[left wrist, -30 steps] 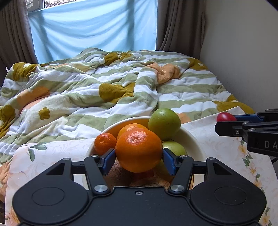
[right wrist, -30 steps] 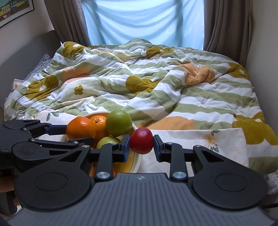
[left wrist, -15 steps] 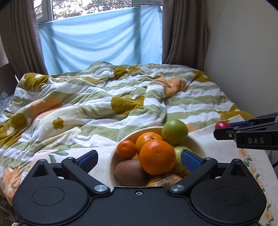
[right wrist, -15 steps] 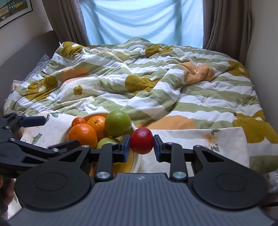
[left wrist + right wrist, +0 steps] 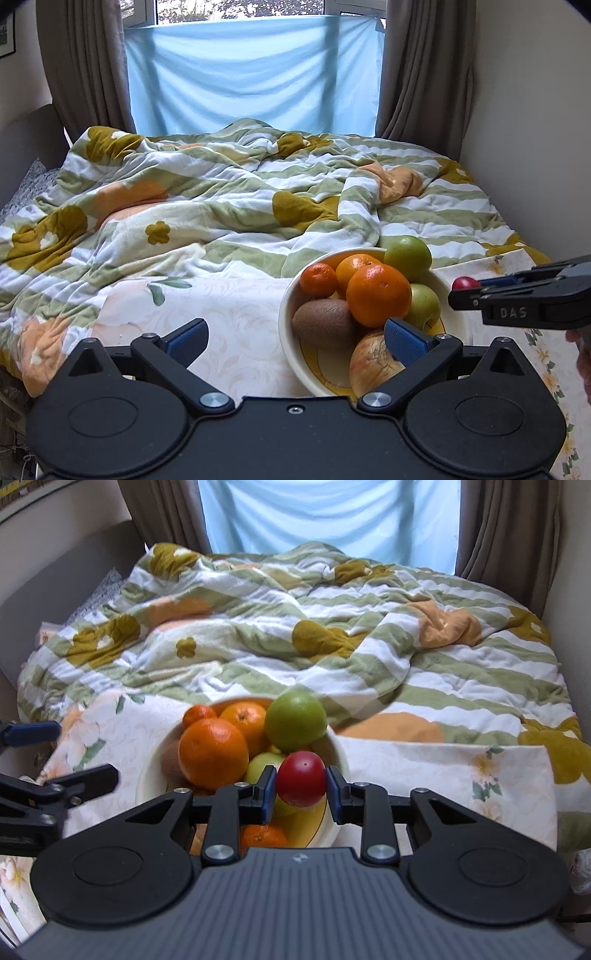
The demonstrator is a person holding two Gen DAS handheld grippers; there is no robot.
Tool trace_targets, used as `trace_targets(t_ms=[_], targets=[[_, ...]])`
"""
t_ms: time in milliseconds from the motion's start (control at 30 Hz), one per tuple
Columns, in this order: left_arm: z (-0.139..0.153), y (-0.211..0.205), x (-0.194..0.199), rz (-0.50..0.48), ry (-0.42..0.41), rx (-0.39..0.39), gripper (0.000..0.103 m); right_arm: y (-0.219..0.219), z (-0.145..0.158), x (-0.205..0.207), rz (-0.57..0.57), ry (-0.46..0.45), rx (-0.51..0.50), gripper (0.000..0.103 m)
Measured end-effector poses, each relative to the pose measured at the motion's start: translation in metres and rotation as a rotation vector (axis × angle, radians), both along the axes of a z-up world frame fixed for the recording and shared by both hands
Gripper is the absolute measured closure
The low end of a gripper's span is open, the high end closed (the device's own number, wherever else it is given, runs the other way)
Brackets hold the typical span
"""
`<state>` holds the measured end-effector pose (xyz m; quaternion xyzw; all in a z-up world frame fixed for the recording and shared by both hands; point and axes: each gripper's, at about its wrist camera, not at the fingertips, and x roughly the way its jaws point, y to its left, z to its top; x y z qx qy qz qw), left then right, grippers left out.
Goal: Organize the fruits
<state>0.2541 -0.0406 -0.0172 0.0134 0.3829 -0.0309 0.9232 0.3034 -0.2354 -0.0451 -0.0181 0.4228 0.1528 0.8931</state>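
Left wrist view: the left gripper [image 5: 293,338] fills the bottom of the frame with its blue-padded fingers [image 5: 404,341] spread wide and nothing between them. The right finger pad overlaps the near side of the white bowl [image 5: 291,354], which sits right of centre on the bench [image 5: 229,317], covered in a pale floral cloth. Piled in the bowl are a large orange [image 5: 378,295] on top, a second orange [image 5: 352,266] behind it, a small mandarin [image 5: 318,280] to the left, a brown kiwi [image 5: 323,324] at the lower left, a green apple [image 5: 408,253] at the back rim, a paler green apple [image 5: 424,304] on the right, and a yellow-red apple [image 5: 371,363] nearest the camera. At the right edge of the frame the right gripper [image 5: 466,285] reaches in, pinching a small red fruit [image 5: 464,283] just right of the bowl.

In the right wrist view the right gripper [image 5: 301,788] has its fingers [image 5: 267,790] closed on the red fruit [image 5: 301,782], held at lower centre of the frame over the bowl's near right side, in front of the pale green apple [image 5: 264,766]. Another mandarin [image 5: 263,838] shows low in the bowl beneath the fingers. The left gripper [image 5: 48,757] shows at the left edge, fingers apart. Behind the bench a striped green, white and mustard duvet [image 5: 221,206] covers the bed, with a blue sheet [image 5: 251,74] over the window between brown curtains [image 5: 424,74].
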Motion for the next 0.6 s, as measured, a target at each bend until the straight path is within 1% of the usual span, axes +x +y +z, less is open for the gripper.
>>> trace_targets(t_ms=[100,233,367,400,433,467,533,600], targets=[[-0.004,0.005,-0.005,0.012,0.01,0.003,0.0,0.004,-0.013,0.0,-0.009,0.032,-0.022,0.059],[-0.007,0.011,-0.012,0.023,0.019,-0.003,0.0,0.005,-0.026,-0.003,-0.011,0.062,-0.025,0.059],[-0.007,0.015,-0.017,0.033,0.018,-0.006,0.0,0.008,-0.028,-0.005,-0.008,0.057,-0.023,0.058],[-0.007,0.015,-0.019,0.036,0.018,-0.008,0.0,0.009,-0.028,-0.006,-0.004,0.051,-0.025,0.055],[-0.007,0.016,-0.02,0.039,0.019,-0.014,0.0,0.01,-0.027,-0.006,0.0,0.053,-0.028,0.046],[-0.006,0.017,-0.022,0.041,0.019,-0.02,0.0,0.011,-0.026,-0.007,-0.002,0.054,-0.031,0.04],[-0.004,0.018,-0.025,0.045,0.015,-0.029,0.0,0.011,-0.023,-0.013,-0.012,0.037,-0.037,0.018],[-0.001,0.017,-0.029,0.044,0.008,-0.033,0.0,0.01,-0.019,-0.02,-0.016,0.012,-0.033,0.007]])
